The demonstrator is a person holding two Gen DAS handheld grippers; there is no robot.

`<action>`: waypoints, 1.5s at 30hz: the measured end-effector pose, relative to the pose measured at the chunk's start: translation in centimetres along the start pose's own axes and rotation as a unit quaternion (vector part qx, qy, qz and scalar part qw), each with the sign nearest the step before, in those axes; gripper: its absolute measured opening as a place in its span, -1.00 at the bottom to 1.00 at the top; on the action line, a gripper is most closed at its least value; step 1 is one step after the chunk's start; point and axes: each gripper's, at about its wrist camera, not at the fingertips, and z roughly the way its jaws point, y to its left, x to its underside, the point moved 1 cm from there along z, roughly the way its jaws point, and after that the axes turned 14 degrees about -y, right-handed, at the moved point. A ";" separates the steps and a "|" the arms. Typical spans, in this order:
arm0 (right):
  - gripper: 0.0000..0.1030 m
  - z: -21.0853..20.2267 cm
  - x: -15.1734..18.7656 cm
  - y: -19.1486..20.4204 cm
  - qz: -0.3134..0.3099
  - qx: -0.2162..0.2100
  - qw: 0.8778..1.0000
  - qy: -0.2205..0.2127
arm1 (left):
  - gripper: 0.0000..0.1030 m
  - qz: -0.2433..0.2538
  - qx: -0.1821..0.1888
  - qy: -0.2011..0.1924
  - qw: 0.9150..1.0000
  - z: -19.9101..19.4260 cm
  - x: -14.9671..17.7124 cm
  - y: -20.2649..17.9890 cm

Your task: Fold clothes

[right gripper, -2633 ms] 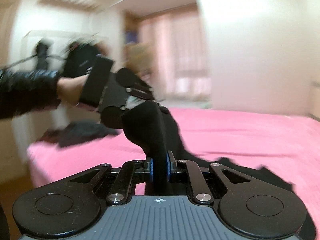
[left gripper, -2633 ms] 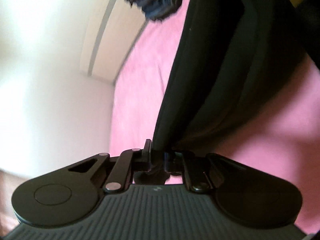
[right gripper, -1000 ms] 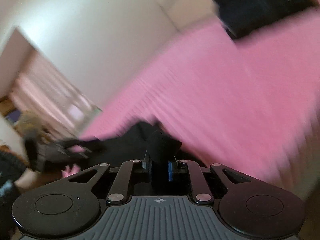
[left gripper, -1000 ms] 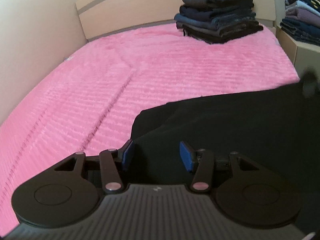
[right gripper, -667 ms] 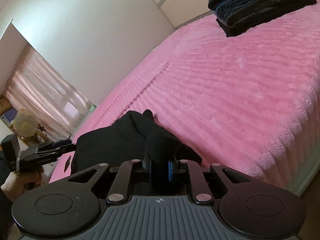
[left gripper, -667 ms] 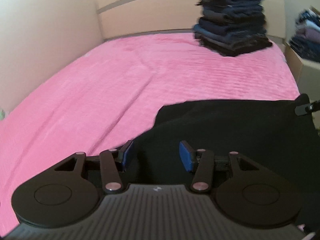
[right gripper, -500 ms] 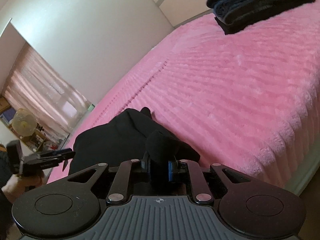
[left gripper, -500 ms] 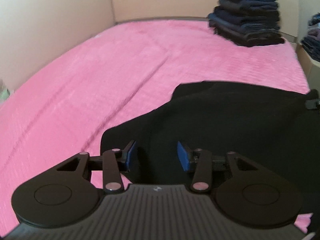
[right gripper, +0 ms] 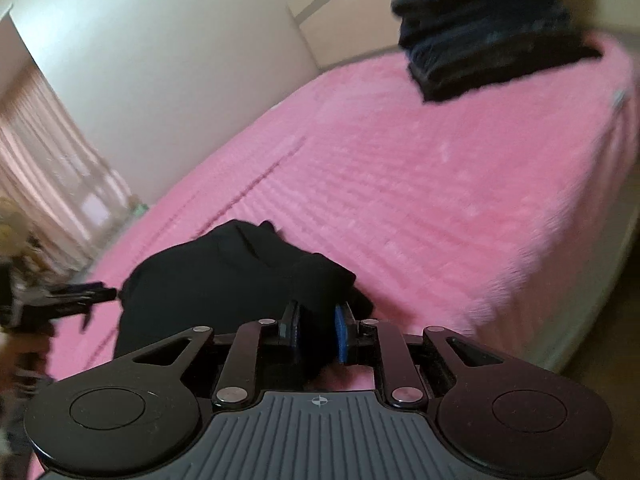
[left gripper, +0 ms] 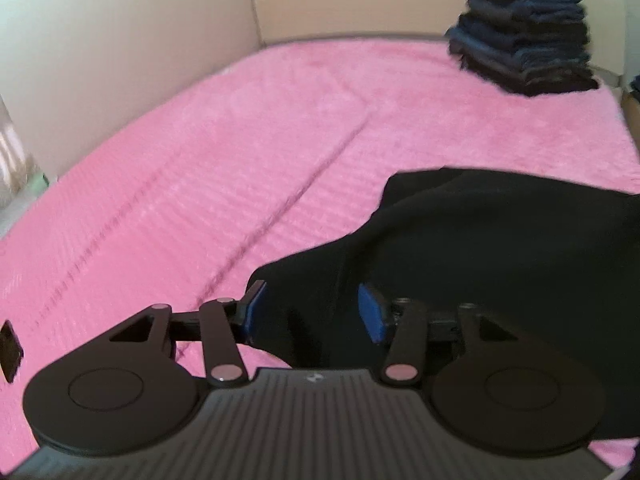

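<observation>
Black garment [right gripper: 224, 276] bunched low centre, pinched by right gripper [right gripper: 318, 336]; left gripper [left gripper: 312, 314] half-open, gripping nothing; risks slipping free, crumpling.

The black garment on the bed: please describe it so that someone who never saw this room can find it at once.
Start from the pink bedspread that covers the whole bed. At its near edge, by both grippers, lies the black garment, loose and spread out. Unlike the tall stack of folded clothes at the far corner, it is plain black, single and not folded.
</observation>
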 end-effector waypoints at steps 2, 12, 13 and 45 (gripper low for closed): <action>-0.70 -1.5 0.1 1.4 -0.020 -0.003 1.000 -0.019 | -0.13 0.008 0.022 -0.013 1.000 -1.0 -0.2 -1.0; -0.70 -1.0 5.8 11.9 -0.168 -0.217 0.957 0.097 | -0.03 0.029 0.073 0.019 0.997 2.3 3.2 -4.7; -0.70 -0.5 6.4 11.8 -0.173 -0.213 0.955 0.112 | -0.03 0.023 0.073 0.017 0.997 2.2 3.3 -4.6; 0.10 0.7 10.4 8.8 -0.026 -0.295 0.938 0.179 | 0.26 0.052 0.146 0.004 0.988 -4.7 4.9 -14.0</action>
